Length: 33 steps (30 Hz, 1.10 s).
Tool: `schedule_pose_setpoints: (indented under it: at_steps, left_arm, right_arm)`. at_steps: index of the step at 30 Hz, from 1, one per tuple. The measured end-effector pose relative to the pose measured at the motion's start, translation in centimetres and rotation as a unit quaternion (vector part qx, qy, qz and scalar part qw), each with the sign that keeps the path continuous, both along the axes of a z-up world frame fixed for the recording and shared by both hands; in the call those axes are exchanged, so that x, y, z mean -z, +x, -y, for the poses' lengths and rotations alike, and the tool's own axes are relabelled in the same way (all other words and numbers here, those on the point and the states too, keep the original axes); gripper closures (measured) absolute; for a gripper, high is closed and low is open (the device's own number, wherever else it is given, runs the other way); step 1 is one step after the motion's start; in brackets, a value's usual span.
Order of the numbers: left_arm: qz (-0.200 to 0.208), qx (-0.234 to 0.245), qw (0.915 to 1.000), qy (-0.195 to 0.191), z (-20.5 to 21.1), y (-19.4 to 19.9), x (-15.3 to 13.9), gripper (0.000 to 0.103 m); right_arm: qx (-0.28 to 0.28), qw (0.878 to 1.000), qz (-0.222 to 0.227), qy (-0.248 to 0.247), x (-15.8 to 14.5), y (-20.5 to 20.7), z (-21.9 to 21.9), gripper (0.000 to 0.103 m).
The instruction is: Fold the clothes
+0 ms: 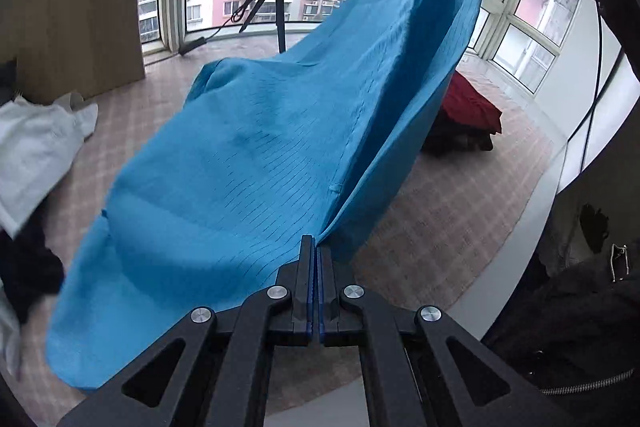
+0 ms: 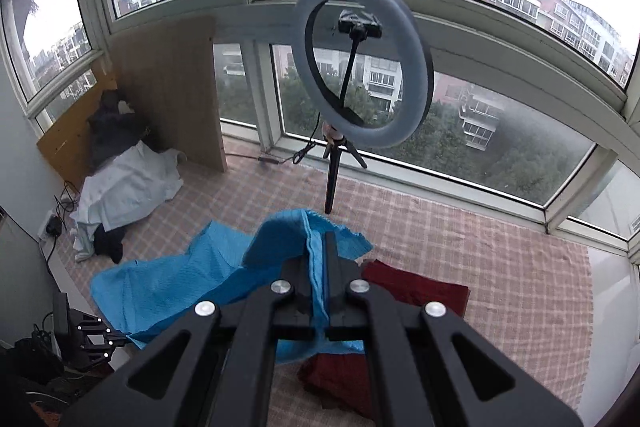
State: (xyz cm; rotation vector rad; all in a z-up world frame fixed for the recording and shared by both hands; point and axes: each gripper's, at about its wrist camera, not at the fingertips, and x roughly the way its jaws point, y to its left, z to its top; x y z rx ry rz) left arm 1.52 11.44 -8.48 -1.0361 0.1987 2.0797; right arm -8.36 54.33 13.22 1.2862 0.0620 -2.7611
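Here the blue garment (image 1: 256,163) hangs stretched between the two tools, lifted off the checked mat (image 1: 432,211) that covers the floor. The left tool (image 1: 314,251) has its fingers pressed together on one edge of the cloth, low down. The right tool (image 2: 319,255) pinches another edge between its fingers and holds it high, so the cloth slopes down from it, with the far end sagging toward the mat.

What could go wrong, as I judge it: both grips take only a thin bit of edge, so a sharp tug or a wider pull apart could slide the cloth out of one tool and drop that side in a heap. The slack far end could also drag or bunch on the mat as the garment comes down, leaving a crooked crease. The ring light (image 2: 362,63) on its tripod stands close behind, and a swinging corner could catch it. The red garment (image 2: 416,291) lies right under the raised side, so the blue one could land on top of it.

By count: one blue garment, one red garment, one white cloth (image 2: 128,187) by the wooden board, dark clothes beside it that I cannot count, one ring light, two tools.
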Motion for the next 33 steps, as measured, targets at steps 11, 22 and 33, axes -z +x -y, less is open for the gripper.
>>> schedule_pose_setpoints:
  at_steps: [11,22,33]
  left_arm:
    - [-0.16,-0.095,0.9825,0.009,4.0,-8.6,-16.5,0.103]
    - [-0.373,-0.15,0.9157,-0.001,9.9,-7.8,-43.2,0.103]
    - [-0.335,-0.08,0.9387,-0.021,10.5,-8.1,-41.9,0.103]
  right_arm:
    - [0.015,0.996,-0.086,-0.02,-8.0,1.2,-0.4,0.102]
    - [0.006,0.956,-0.292,0.001,-31.2,9.4,7.2,0.102]
    - [0.042,0.974,-0.219,0.045,-29.7,11.3,14.0,0.102]
